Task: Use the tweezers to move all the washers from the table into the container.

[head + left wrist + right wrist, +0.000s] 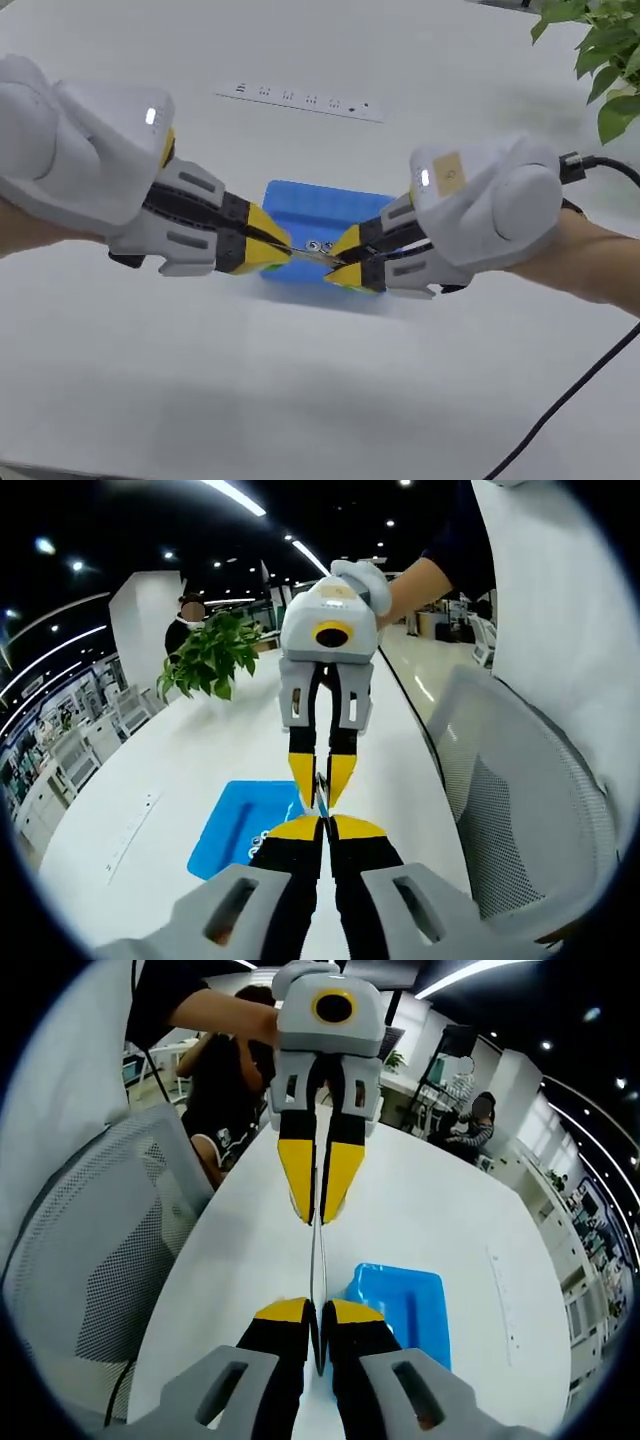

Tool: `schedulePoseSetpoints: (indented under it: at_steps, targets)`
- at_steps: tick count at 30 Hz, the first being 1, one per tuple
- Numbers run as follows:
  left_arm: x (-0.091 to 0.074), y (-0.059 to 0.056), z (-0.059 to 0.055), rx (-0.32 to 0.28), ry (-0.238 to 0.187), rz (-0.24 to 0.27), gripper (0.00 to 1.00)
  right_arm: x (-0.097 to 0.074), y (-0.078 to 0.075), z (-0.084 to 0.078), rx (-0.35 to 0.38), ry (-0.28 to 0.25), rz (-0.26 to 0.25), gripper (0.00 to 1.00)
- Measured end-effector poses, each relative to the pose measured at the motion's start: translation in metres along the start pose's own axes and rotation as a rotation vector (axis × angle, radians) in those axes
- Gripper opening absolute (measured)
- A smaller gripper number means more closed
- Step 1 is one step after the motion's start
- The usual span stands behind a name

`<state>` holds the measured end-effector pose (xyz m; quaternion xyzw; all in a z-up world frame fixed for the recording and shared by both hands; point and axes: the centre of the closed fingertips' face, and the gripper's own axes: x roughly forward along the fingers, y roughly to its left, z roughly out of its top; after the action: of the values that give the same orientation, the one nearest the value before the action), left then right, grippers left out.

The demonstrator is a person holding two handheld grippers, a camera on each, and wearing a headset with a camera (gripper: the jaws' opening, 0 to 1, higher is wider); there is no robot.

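The left gripper point(283, 252) and the right gripper point(340, 260) meet nose to nose over the near edge of the blue container point(320, 205), which sits on the white table point(300, 380). The thin metal tweezers point(312, 255) span the short gap between them, just above the container's near wall. In the right gripper view the tweezers point(316, 1250) run straight from that gripper's own jaws up into the jaws of the left gripper point(320, 1195). Both pairs of jaws look pressed together on the tool, one at each end. It looks like a handover or a re-grip, not a pick. At least two small shiny washers point(320, 245) lie inside the container, just behind the tweezers, so part of the moving is done. I cannot tell whether any washers are left on the table, because the grippers cover the patch in front of the container. The tweezers' tips are hidden in the jaws, so I cannot tell whether they carry a washer.
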<state>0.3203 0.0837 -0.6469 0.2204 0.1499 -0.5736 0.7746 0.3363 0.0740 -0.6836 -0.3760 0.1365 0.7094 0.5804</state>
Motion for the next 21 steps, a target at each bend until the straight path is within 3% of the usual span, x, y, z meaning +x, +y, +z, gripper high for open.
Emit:
schedulePoseSetpoints:
  at_steps: [5,9,19,21]
  targets:
    - [0.001,-0.002,-0.003,0.021,0.015,0.008,0.06,-0.002,0.003,0.000,0.000,0.003,-0.005,0.08]
    - [0.005,-0.007,-0.013,0.032,0.058,0.000,0.06,-0.002,0.009,-0.001,-0.001,0.011,0.000,0.08]
    - [0.024,-0.011,-0.046,-0.034,0.119,-0.022,0.05,0.006,0.018,-0.009,0.021,0.012,0.027,0.08]
    - [0.034,-0.009,-0.052,-0.052,0.116,-0.028,0.06,0.010,0.020,-0.019,0.022,0.038,0.025,0.08]
